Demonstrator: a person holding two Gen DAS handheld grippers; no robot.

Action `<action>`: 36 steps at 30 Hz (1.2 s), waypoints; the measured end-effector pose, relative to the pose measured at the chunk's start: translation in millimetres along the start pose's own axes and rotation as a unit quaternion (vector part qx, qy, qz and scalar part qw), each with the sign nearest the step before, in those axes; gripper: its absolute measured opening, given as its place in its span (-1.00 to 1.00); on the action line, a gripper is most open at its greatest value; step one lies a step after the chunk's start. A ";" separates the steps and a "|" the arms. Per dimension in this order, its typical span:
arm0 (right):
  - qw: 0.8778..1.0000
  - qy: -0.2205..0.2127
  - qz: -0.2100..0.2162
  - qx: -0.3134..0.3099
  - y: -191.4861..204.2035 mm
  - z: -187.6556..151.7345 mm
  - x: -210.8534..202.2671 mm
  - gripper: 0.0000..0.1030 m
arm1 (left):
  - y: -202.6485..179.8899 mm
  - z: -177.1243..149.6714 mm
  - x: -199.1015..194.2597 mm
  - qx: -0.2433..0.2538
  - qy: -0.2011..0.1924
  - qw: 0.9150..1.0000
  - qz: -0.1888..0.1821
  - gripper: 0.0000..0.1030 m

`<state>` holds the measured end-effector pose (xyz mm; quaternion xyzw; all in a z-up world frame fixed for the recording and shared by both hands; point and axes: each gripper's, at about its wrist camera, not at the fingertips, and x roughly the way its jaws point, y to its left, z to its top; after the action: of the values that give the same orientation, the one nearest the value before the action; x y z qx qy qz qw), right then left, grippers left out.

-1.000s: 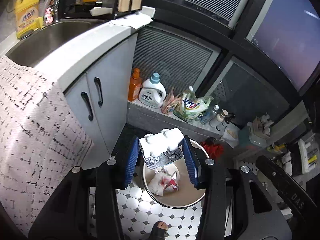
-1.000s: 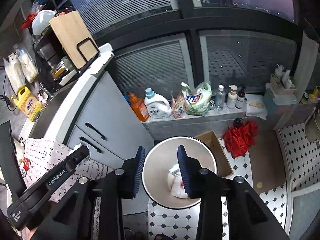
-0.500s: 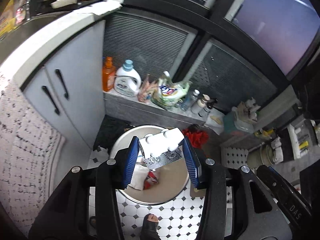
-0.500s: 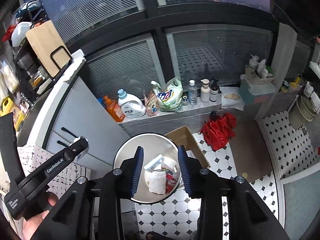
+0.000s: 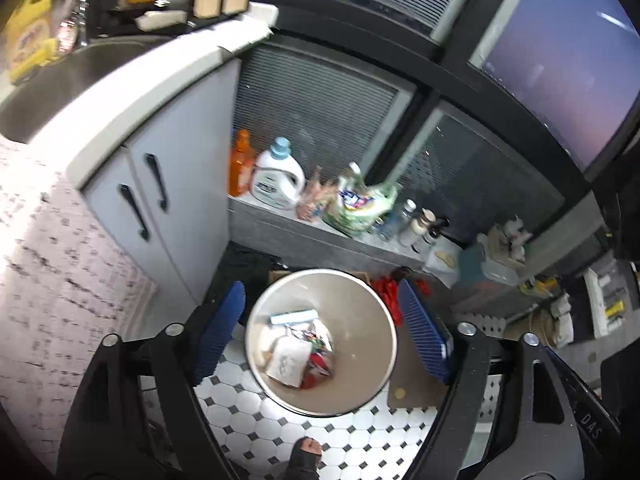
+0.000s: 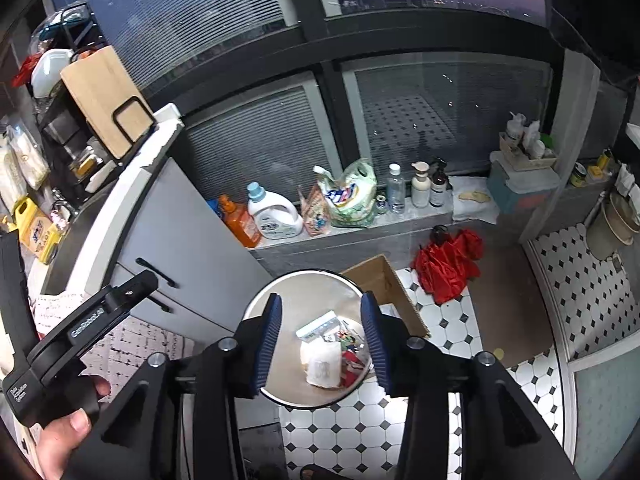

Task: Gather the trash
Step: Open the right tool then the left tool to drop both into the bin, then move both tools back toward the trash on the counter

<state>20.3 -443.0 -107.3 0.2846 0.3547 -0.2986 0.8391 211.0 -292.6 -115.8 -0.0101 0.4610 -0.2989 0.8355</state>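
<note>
A round metal trash bin (image 5: 372,316) stands on the tiled floor below both grippers; it also shows in the right wrist view (image 6: 304,292). Inside lie a white blister pack (image 5: 294,317), a white paper packet (image 5: 286,362) and red scraps (image 5: 318,364); the blister pack (image 6: 318,325) and the packet (image 6: 322,360) also show in the right wrist view. My left gripper (image 5: 322,336) is open wide and empty above the bin. My right gripper (image 6: 322,344) is open and empty, also over the bin. The left gripper's body (image 6: 80,332) shows at left in the right wrist view.
A grey cabinet (image 5: 176,168) and counter with a sink stand left of the bin. A cardboard box (image 6: 384,288) and a red cloth (image 6: 448,264) lie on the floor beside it. Detergent bottles (image 6: 274,216) and bags line the window ledge. A patterned mat (image 5: 48,280) lies at left.
My left gripper opened and let go of the white blister pack, which now lies in the bin. Both grippers shifted over the bin.
</note>
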 end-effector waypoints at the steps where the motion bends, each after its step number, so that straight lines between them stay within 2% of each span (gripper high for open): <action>1: 1.000 -0.002 0.005 -0.003 5.0 1.2 -1.4 -0.14 | 5.5 1.9 -7.0 -0.004 -0.007 1.000 0.005 0.61; 6: 0.999 -0.011 0.029 -0.020 35.2 5.2 -10.5 0.14 | 33.2 9.5 -34.9 -0.022 -0.028 0.999 0.025 0.73; 14: 0.996 -0.021 0.067 -0.050 83.8 5.0 -24.7 0.42 | 78.6 16.2 -85.4 -0.053 -0.069 0.994 0.069 0.88; 23: 0.989 -0.027 0.112 -0.093 146.6 -3.2 -41.1 0.70 | 138.2 12.5 -139.1 -0.096 -0.107 0.983 0.112 0.88; 36: 0.969 -0.019 0.182 -0.166 245.5 -34.2 -57.6 0.82 | 223.9 -10.1 -208.0 -0.163 -0.146 0.960 0.174 0.88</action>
<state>145.5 -240.2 -18.1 0.1952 0.3260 -0.0827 0.9213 230.5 -0.4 -28.1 -0.1088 0.3712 -0.0649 0.9199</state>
